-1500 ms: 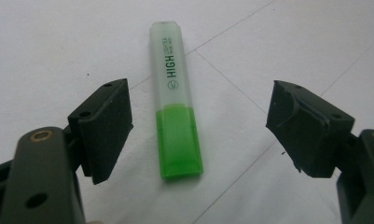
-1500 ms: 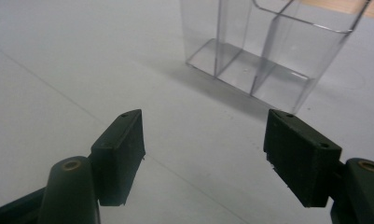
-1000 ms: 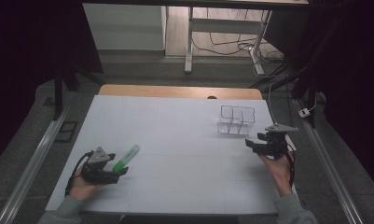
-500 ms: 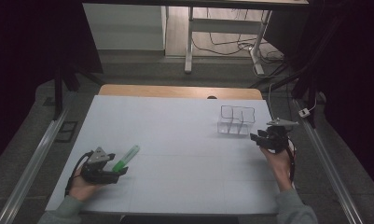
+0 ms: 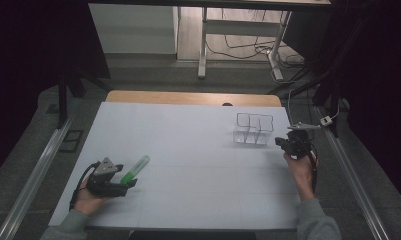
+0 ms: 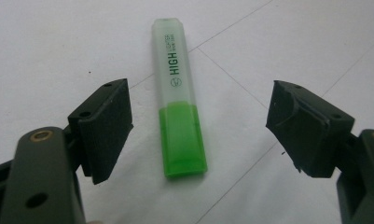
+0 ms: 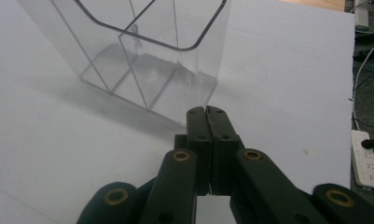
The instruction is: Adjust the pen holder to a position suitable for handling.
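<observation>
A green highlighter [image 5: 136, 169] [image 6: 180, 121] with a clear cap lies flat on the white sheet at the near left. My left gripper [image 5: 128, 181] [image 6: 201, 98] rests on the table with its jaws wide open on either side of the highlighter's green end, touching nothing. A clear plastic organiser [image 5: 253, 129] [image 7: 142, 56] with several compartments stands at the far right. My right gripper [image 5: 280, 143] [image 7: 206, 112] is just right of it, pointing at its near corner. Its jaws have just been closing and now meet pad to pad with nothing between them.
The white sheet [image 5: 198, 165] covers the table, and a strip of wooden edge [image 5: 188, 97] shows at the far side. Metal rails [image 5: 35, 175] run along both sides. A power strip [image 7: 365, 158] and cables lie on the floor to the right.
The right gripper's jaws went from open to shut, and the hand slid a little farther up the table beside the organiser. The left gripper and highlighter stayed put.
</observation>
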Action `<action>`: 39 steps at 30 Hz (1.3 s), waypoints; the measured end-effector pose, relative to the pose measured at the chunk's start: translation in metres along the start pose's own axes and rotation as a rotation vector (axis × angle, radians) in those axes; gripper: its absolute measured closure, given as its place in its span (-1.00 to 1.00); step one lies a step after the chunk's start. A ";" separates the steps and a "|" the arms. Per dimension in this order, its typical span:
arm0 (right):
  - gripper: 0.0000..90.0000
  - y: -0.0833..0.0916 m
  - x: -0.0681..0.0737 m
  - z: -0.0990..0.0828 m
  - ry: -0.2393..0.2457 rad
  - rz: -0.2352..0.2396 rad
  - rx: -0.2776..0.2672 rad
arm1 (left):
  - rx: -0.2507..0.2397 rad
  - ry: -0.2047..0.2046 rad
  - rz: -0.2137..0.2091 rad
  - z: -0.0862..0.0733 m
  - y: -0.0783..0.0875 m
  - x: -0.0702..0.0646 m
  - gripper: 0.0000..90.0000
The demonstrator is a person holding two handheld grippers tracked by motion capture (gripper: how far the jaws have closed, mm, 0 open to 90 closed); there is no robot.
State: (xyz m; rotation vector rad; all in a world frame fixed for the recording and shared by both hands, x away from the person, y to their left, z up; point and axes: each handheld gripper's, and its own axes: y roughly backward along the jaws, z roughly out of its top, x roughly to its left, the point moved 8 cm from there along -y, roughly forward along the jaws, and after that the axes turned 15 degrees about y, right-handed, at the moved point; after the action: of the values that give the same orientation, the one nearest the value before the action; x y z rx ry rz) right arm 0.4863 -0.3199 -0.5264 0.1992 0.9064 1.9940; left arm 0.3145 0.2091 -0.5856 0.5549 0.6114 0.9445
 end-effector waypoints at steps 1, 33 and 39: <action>0.98 -0.001 -0.001 0.000 -0.003 0.001 0.003 | 0.000 0.000 0.000 0.000 0.000 0.000 -0.51; 0.98 -0.044 -0.021 0.016 0.011 0.062 0.007 | 0.012 -0.005 0.010 -0.001 -0.002 0.002 -0.51; 0.98 -0.044 -0.021 0.016 0.013 0.066 0.002 | 0.012 -0.006 0.011 -0.001 -0.002 0.002 -0.51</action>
State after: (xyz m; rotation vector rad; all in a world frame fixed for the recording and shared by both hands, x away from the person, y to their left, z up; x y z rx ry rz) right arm 0.5358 -0.3146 -0.5404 0.2197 0.9212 2.0575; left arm 0.3159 0.2098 -0.5885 0.5721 0.6100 0.9496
